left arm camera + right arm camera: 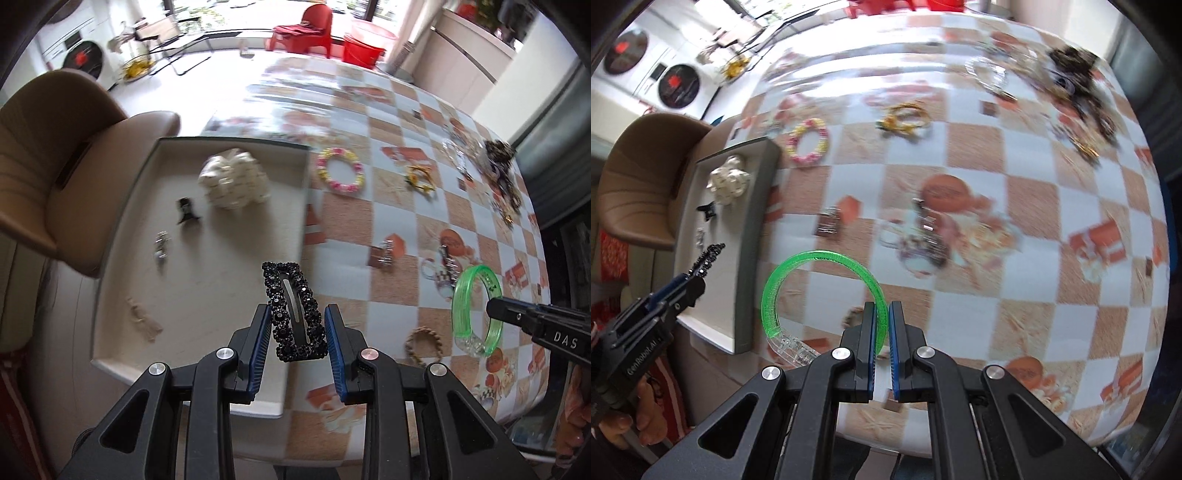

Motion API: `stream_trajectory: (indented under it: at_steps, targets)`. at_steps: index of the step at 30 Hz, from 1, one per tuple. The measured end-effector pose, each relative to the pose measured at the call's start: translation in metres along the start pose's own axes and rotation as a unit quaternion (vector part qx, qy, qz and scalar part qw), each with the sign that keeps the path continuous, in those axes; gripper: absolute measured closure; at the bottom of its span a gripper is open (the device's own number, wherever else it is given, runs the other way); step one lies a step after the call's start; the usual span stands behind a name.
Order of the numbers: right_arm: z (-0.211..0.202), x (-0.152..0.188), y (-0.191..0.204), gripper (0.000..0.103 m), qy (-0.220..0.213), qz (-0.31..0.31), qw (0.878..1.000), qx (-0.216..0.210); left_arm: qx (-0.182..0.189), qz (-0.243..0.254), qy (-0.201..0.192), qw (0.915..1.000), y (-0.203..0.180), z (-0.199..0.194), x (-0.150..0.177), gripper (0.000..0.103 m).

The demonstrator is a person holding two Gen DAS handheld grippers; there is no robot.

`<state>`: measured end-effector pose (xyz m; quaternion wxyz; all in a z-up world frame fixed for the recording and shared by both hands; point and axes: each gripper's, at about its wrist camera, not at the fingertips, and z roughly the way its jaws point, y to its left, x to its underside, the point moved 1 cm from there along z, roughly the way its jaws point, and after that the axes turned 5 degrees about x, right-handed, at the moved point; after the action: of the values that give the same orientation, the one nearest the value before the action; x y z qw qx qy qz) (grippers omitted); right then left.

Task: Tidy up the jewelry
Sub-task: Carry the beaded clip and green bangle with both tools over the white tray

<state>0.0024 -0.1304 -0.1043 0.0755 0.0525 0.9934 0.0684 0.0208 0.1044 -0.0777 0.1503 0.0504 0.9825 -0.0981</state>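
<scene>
My left gripper is shut on a black beaded hair clip, held above the near right part of the white tray. In the right wrist view the same clip sticks up from the left gripper beside the tray. My right gripper is shut on a green translucent bangle, lifted over the checked tablecloth. The bangle also shows at the right of the left wrist view, pinched by the right gripper.
The tray holds a cream scrunchie, a small black claw clip, silver earrings and a beige piece. On the cloth lie a pink-yellow bead bracelet, a yellow piece, a braided ring, silver clips and a dark pile. A tan chair stands left.
</scene>
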Motion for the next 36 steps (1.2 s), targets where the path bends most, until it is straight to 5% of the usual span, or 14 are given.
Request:
stream_trajectory:
  at_steps: [19,36]
  targets:
    - [0.033,-0.05,0.162,0.096,0.016,-0.166,0.986,-0.021,-0.04,-0.099,-0.005,0.9943,0.104,0.002,0.021,0.07]
    - [0.118,-0.08,0.22,0.096,0.072,-0.205,0.976,0.03,-0.05,-0.106,0.0,0.9931,0.124,0.044,0.001,0.07]
